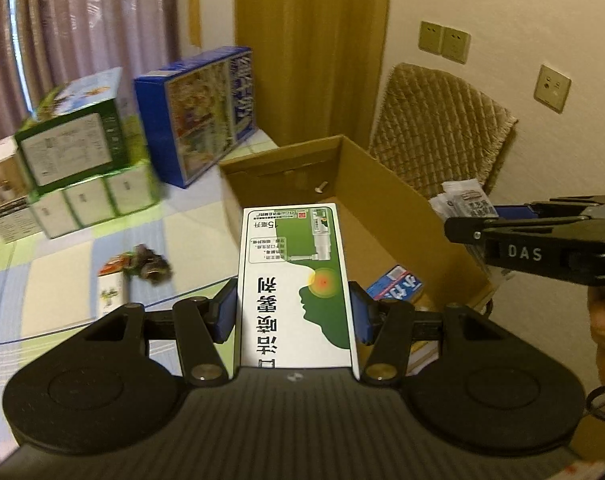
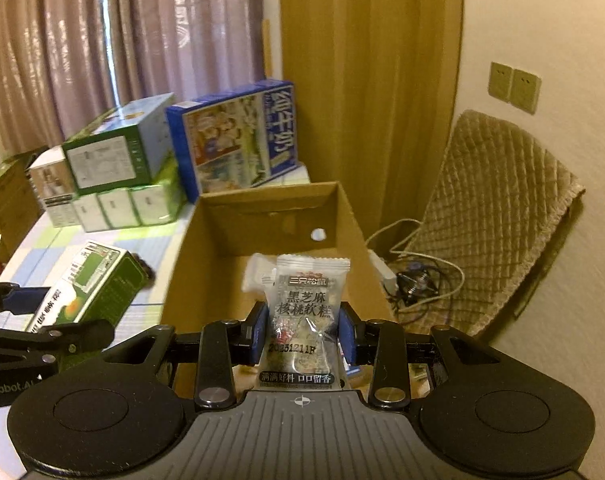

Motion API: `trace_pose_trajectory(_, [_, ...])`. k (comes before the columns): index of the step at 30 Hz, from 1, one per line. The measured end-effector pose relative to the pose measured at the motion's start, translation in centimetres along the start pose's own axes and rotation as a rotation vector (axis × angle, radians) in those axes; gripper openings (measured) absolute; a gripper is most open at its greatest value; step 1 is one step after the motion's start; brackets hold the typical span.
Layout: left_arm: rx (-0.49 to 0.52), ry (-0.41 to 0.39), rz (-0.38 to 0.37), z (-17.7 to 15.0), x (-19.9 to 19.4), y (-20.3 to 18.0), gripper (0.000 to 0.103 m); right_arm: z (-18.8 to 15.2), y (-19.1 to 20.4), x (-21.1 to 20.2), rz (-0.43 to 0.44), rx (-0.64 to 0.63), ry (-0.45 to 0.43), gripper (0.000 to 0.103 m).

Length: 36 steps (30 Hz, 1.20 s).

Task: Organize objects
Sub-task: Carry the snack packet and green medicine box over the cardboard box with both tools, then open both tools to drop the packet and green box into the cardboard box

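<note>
Clamped between the fingers of the left gripper point(image 1: 293, 312), a green-and-white medicine box point(image 1: 296, 280) marked "15毫升" hangs at the near left edge of the open cardboard box point(image 1: 386, 200), apparently for dropping in. Right gripper point(image 2: 302, 332) pinches a snack packet point(image 2: 304, 312) reading "黑芝麻核桃软糕" and "20251211F" over the same cardboard box.

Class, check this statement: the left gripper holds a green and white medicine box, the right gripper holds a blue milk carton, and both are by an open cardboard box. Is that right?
One detail is wrong. The right gripper holds a clear snack packet, not a blue milk carton, as the right wrist view shows. The left gripper does hold the green and white medicine box, and both are by the open cardboard box.
</note>
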<state>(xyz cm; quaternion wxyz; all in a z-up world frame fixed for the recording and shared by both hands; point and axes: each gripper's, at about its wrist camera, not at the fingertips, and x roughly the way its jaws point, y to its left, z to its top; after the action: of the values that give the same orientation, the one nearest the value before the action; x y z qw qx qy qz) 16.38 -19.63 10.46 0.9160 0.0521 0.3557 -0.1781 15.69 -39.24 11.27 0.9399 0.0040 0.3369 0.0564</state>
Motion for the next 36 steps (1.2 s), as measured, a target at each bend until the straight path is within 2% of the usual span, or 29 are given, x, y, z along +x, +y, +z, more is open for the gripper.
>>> trace_pose_trajectory(12, [-0.004, 0.017, -0.058, 1.9, 5.3, -2.6, 0.051, -0.3, -2.6, 2.7, -0.011, 0.053, 0.022, 0.034])
trace_pose_trajectory(13, [-0.004, 0.008, -0.06, 2.1, 5.6, -2.7, 0.052, -0.3, -2.8, 2.8, -0.014, 0.058, 0.022, 0.034])
trace_pose_trajectory(14, [0.001, -0.001, -0.063, 2.2, 5.8, -2.9, 0.059, -0.4, -3.0, 2.8, -0.019, 0.062, 0.023, 0.034])
trace_pose_trajectory(15, [0.009, -0.003, -0.061, 2.3, 5.9, -3.0, 0.061, -0.4, -3.1, 2.9, -0.021, 0.066, 0.024, 0.034])
trace_pose_trajectory(18, [0.031, -0.013, -0.044, 2.4, 5.7, -2.9, 0.061, -0.6, -3.5, 2.7, -0.022, 0.074, 0.024, 0.034])
trace_pose_trajectory(31, [0.001, -0.003, 0.015, 1.3, 3.8, 0.6, 0.061, -0.6, -2.4, 2.9, 0.027, 0.073, 0.03, 0.034])
trace_pose_trajectory(35, [-0.013, 0.004, 0.024, 0.8, 3.6, 1.5, 0.061, -0.2, -2.3, 3.0, 0.065, 0.101, 0.007, 0.034])
trace_pose_trajectory(36, [-0.014, 0.007, 0.028, 0.6, 3.6, 1.7, 0.061, -0.1, -2.3, 3.1, 0.078, 0.11, 0.0, 0.04])
